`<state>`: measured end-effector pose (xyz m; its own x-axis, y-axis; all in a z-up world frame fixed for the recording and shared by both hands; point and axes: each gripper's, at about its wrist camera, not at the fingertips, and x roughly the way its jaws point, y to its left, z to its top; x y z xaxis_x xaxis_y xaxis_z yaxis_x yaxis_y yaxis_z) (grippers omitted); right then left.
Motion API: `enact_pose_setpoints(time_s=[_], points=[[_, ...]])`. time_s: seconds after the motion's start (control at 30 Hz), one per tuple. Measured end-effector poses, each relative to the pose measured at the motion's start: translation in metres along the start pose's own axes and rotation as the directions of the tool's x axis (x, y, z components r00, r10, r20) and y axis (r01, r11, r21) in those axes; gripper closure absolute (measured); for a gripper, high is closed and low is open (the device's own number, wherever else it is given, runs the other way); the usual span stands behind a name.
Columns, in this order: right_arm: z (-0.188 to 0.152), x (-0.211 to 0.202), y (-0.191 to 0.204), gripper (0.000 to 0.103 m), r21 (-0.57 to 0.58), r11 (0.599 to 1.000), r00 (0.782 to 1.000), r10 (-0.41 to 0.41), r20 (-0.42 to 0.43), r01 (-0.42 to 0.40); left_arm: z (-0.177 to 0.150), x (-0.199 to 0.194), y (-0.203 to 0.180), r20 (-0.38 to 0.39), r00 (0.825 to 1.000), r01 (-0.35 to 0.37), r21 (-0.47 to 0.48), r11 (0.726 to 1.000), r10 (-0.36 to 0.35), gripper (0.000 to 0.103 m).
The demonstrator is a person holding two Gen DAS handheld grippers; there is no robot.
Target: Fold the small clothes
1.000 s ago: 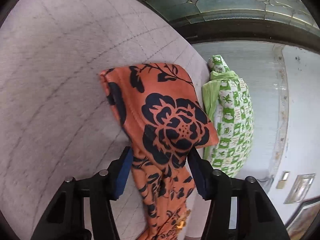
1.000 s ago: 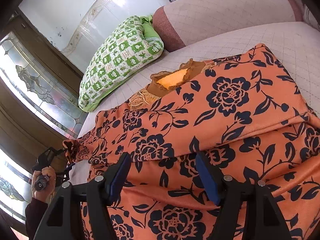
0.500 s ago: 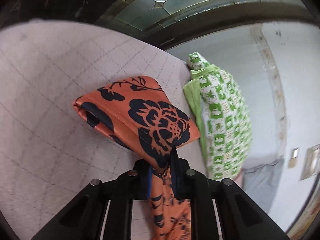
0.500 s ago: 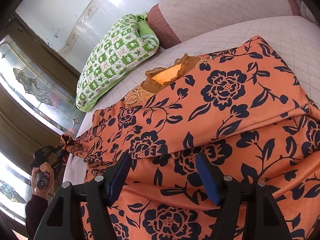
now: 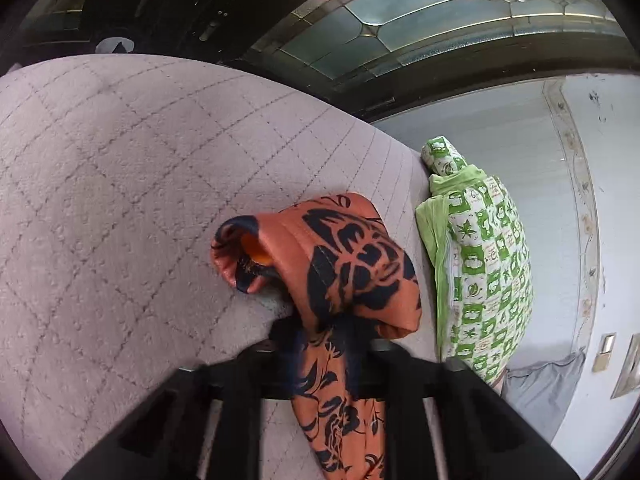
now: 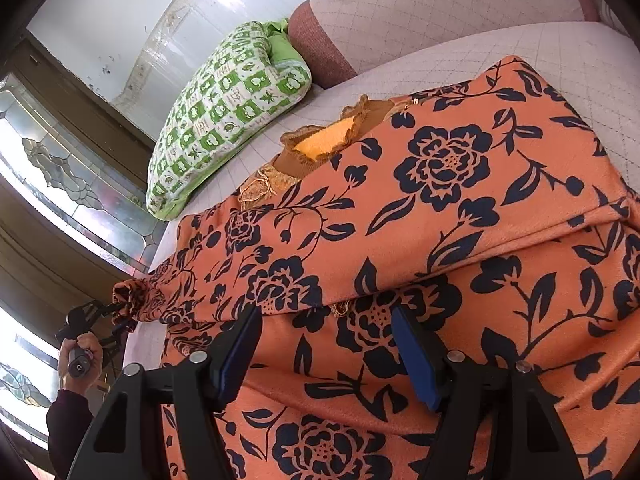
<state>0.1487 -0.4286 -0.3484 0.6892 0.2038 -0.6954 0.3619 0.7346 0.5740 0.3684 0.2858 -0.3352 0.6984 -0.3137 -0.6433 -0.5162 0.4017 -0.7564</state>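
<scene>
Orange flowered garment [image 6: 420,216] with dark blue blooms, spread over a pale quilted sofa seat [image 6: 560,52], folded once so an upper layer overlaps a lower one. Neckline with a ruffled brown trim and yellow lining [image 6: 324,140] facing the far edge, near a green-and-white checked pillow [image 6: 224,116]. One end of the cloth, a sleeve by the look of it, bunched and pulled out to the side, pinched in the left claw [image 6: 120,314], held by a hand [image 6: 80,356] on a dark handle. From the left wrist view, same bunched end [image 5: 332,264] puffed up in front of the left claw [image 5: 324,344], clenched tight on the fabric, rest of the strip trailing down between the black arms. Quilted sofa cushion [image 5: 120,200] beneath, pillow [image 5: 480,264] just beside the cloth, against a white wall. Right claw [image 6: 328,344] released, blue-padded fingers [image 6: 240,344] wide apart, low over the lower layer close to the fold edge; touching or not, cannot tell. Leaded glass panel [image 5: 460,12] in a dark frame behind the sofa.
</scene>
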Motion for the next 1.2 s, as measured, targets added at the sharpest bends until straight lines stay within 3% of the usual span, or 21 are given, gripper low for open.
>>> enact_pose_setpoints(time_s=[0.17, 0.27, 0.33, 0.47, 0.6, 0.7, 0.8, 0.93, 1.03, 1.17, 1.2], points=[[0.001, -0.002, 0.003, 0.033, -0.02, 1.0, 1.0, -0.005, 0.011, 0.005, -0.008, -0.013, -0.025, 0.105, 0.994, -0.005, 0.111, 0.994, -0.007, 0.096], [0.004, -0.007, 0.003, 0.033, -0.019, 1.0, 1.0, -0.009, 0.03, 0.009, -0.024, -0.036, -0.064, 0.187, 0.981, -0.003, 0.296, 0.955, -0.055, 0.096], [0.006, -0.012, 0.001, 0.032, -0.013, 1.0, 0.999, -0.008, 0.041, 0.008, -0.042, -0.048, -0.092, 0.211, 0.973, -0.007, 0.418, 0.908, -0.089, 0.096], [0.009, -0.021, -0.006, 0.032, -0.002, 1.0, 0.998, -0.012, 0.059, 0.012, -0.079, -0.055, -0.131, 0.203, 0.974, -0.036, 0.579, 0.815, -0.1, 0.096], [0.013, -0.028, -0.016, 0.032, 0.019, 1.0, 0.998, -0.009, 0.066, 0.008, -0.08, -0.064, -0.127, 0.223, 0.97, -0.052, 0.576, 0.816, -0.096, 0.096], [0.014, -0.03, -0.021, 0.032, 0.024, 1.0, 0.997, -0.017, 0.073, 0.015, -0.084, -0.062, -0.137, 0.206, 0.972, -0.039, 0.62, 0.784, -0.115, 0.096], [0.015, -0.028, -0.022, 0.032, 0.032, 0.999, 0.997, -0.014, 0.072, 0.012, -0.104, -0.06, -0.157, 0.137, 0.976, 0.028, 0.689, 0.725, -0.168, 0.096], [0.014, -0.025, -0.016, 0.032, 0.018, 1.0, 0.998, -0.002, 0.068, 0.001, -0.16, -0.058, -0.188, 0.024, 0.979, 0.103, 0.802, 0.588, -0.204, 0.096], [0.013, -0.025, -0.009, 0.032, -0.004, 1.0, 0.998, 0.002, 0.07, -0.002, -0.222, -0.059, -0.211, -0.087, 0.971, 0.181, 0.873, 0.452, -0.221, 0.096], [0.016, -0.03, -0.012, 0.032, 0.011, 1.0, 0.996, -0.001, 0.084, 0.0, -0.323, -0.053, -0.234, -0.276, 0.941, 0.323, 0.905, 0.279, -0.195, 0.096], [0.018, -0.033, -0.015, 0.032, 0.018, 1.0, 0.996, -0.006, 0.09, 0.005, -0.358, -0.05, -0.239, -0.346, 0.924, 0.375, 0.902, 0.215, -0.16, 0.095]])
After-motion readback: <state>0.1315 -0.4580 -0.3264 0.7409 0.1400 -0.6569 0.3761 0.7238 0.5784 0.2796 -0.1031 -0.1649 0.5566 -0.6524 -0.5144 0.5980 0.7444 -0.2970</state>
